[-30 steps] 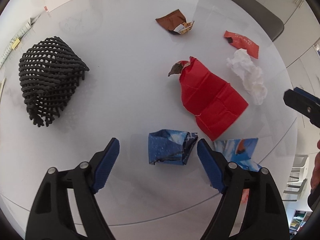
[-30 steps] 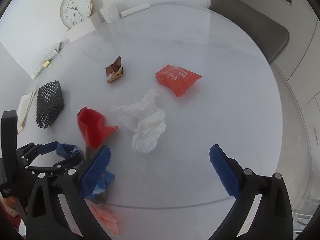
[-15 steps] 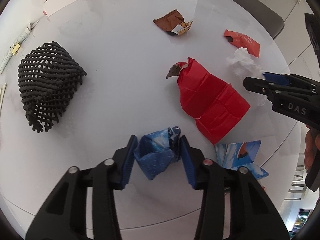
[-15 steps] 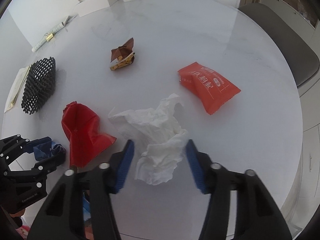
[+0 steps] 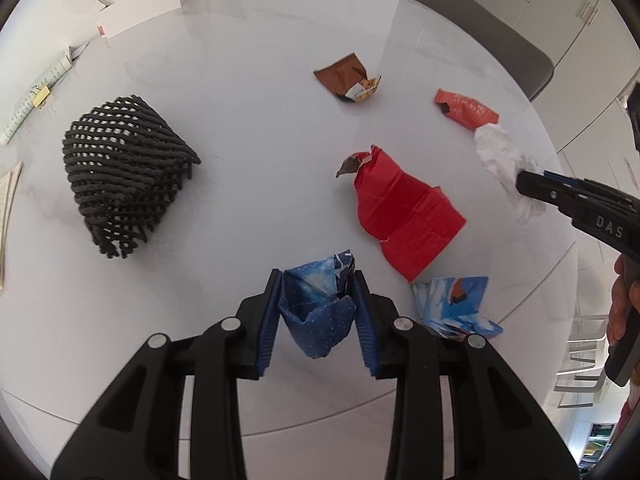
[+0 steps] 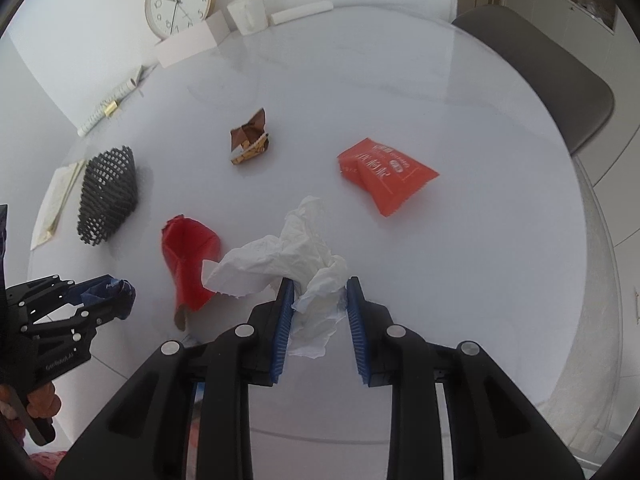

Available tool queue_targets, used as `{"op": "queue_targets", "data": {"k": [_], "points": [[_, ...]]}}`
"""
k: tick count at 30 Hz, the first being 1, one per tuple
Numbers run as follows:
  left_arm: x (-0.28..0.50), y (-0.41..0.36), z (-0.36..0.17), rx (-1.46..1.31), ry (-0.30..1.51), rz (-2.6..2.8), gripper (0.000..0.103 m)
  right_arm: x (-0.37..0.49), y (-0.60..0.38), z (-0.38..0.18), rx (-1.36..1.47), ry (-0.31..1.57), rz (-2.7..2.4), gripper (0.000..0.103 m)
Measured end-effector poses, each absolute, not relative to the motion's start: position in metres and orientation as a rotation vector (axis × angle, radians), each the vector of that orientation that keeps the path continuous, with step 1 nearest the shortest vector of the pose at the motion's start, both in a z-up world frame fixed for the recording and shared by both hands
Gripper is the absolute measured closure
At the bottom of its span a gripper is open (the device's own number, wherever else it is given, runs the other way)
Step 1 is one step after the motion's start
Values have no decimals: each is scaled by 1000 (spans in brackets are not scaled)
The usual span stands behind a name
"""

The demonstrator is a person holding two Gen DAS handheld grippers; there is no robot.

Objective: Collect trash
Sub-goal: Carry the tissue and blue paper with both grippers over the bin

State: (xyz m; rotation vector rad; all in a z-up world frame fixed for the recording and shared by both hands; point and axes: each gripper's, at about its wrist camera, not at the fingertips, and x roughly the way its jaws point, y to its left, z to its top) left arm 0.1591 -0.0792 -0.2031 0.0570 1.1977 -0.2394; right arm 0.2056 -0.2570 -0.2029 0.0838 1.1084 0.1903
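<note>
- Trash lies spread over the round white table; none of it sits in the black mesh basket, which lies tipped on its side at the table's left with nothing visible inside.
- The left gripper has its jaws closing on a crumpled blue wrapper, both pads pressed to its sides; the wrapper looks raised off the tabletop, though that is hard to confirm.
- The right gripper is clamped tight on a crumpled white tissue, whose loose end fans out ahead of the fingers over the table.
- Four pieces lie untouched: a red paper bag at the centre, a brown wrapper beyond it, an orange-red snack packet on the far right, and a blue-and-white packet at the near edge just beside the left gripper.
- Judged from this, the task is early: two pieces are picked but not yet dropped anywhere, and four are left.
- The basket seems the likely bin; tipped over, it may let pieces slip out.
</note>
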Motion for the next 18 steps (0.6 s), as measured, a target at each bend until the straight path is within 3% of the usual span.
{"op": "queue_targets", "data": {"k": [8,18], "points": [[113,-89,-157,57,1149,-367,69,129,-284,-157,132,1030,145,75],[-5,-205,-138,246,1141,-821,69,-23,-341,-154,261,1030,-78,75]]}}
